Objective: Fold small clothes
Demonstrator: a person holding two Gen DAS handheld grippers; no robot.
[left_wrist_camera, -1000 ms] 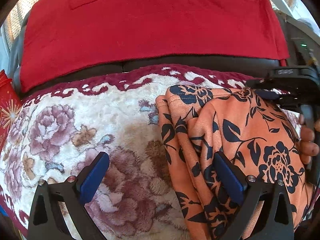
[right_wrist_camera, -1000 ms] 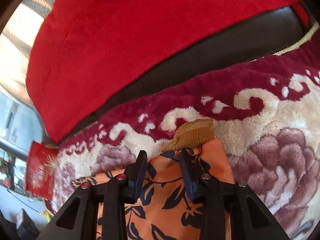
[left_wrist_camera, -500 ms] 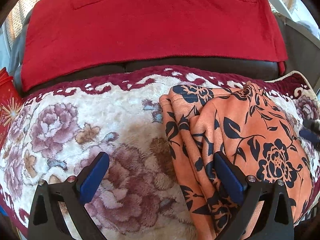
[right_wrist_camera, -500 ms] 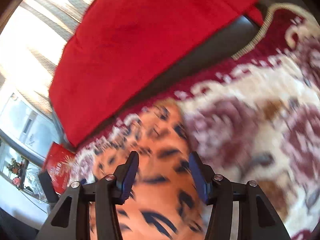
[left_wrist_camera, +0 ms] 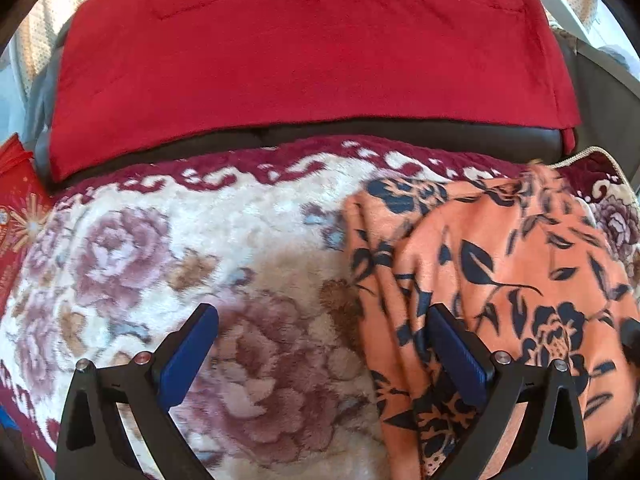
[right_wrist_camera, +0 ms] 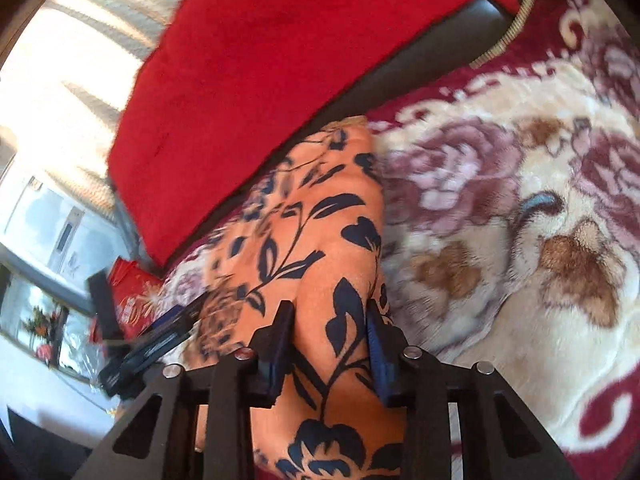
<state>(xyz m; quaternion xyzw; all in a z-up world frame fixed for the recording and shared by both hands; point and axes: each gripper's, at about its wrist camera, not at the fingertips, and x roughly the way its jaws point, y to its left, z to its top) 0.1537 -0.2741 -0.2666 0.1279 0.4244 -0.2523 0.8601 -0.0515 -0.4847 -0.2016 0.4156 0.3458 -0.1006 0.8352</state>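
Note:
An orange garment with dark blue flowers (left_wrist_camera: 500, 264) lies partly folded on a plush floral blanket (left_wrist_camera: 168, 248). In the left wrist view it fills the right side. My left gripper (left_wrist_camera: 320, 344) is open wide and empty, its right finger over the garment's left edge. In the right wrist view the garment (right_wrist_camera: 312, 216) runs up the middle. My right gripper (right_wrist_camera: 330, 344) is over its near part with a ridge of cloth between the jaws; whether they pinch it is unclear. The left gripper (right_wrist_camera: 160, 340) shows at the left there.
A red cover (left_wrist_camera: 304, 52) drapes the dark sofa back (left_wrist_camera: 400, 136) behind the blanket. A red printed packet (left_wrist_camera: 16, 216) lies at the far left. The blanket's maroon border (right_wrist_camera: 540, 24) runs along the back and right.
My right gripper left the garment's far collar edge, swung back and right, and now sits over the garment's near part. The left gripper has barely moved.

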